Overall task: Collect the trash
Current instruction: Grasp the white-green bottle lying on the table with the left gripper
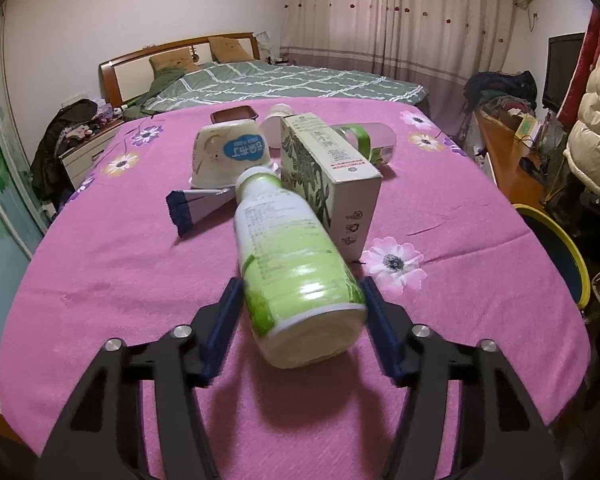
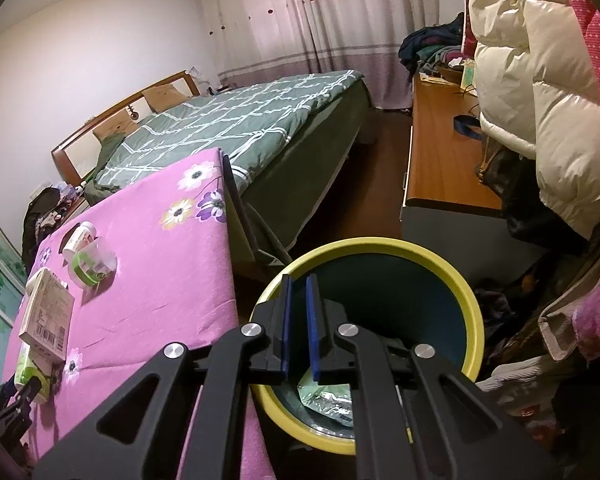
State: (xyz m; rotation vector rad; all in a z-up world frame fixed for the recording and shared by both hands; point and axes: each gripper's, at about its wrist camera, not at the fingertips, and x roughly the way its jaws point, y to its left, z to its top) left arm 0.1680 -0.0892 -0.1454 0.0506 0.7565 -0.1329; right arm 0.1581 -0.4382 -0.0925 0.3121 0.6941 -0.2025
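My left gripper (image 1: 300,300) is shut on a green-and-white plastic bottle (image 1: 292,264), held by its base end, neck pointing away over the pink table (image 1: 100,280). Beyond it lie a white carton box (image 1: 328,168), an upturned pudding cup (image 1: 228,152), a purple wrapper (image 1: 196,204), a clear green-banded bottle (image 1: 364,140) and a white cup (image 1: 276,120). My right gripper (image 2: 299,292) hovers over the yellow-rimmed bin (image 2: 440,268), jaws nearly closed with a narrow gap and nothing between them. A green wrapper (image 2: 328,396) lies inside the bin.
The bin (image 1: 560,248) stands off the table's right edge. A bed with a green quilt (image 2: 236,120) is behind the table. A wooden desk (image 2: 440,152) and a hanging white puffer jacket (image 2: 540,92) are on the right.
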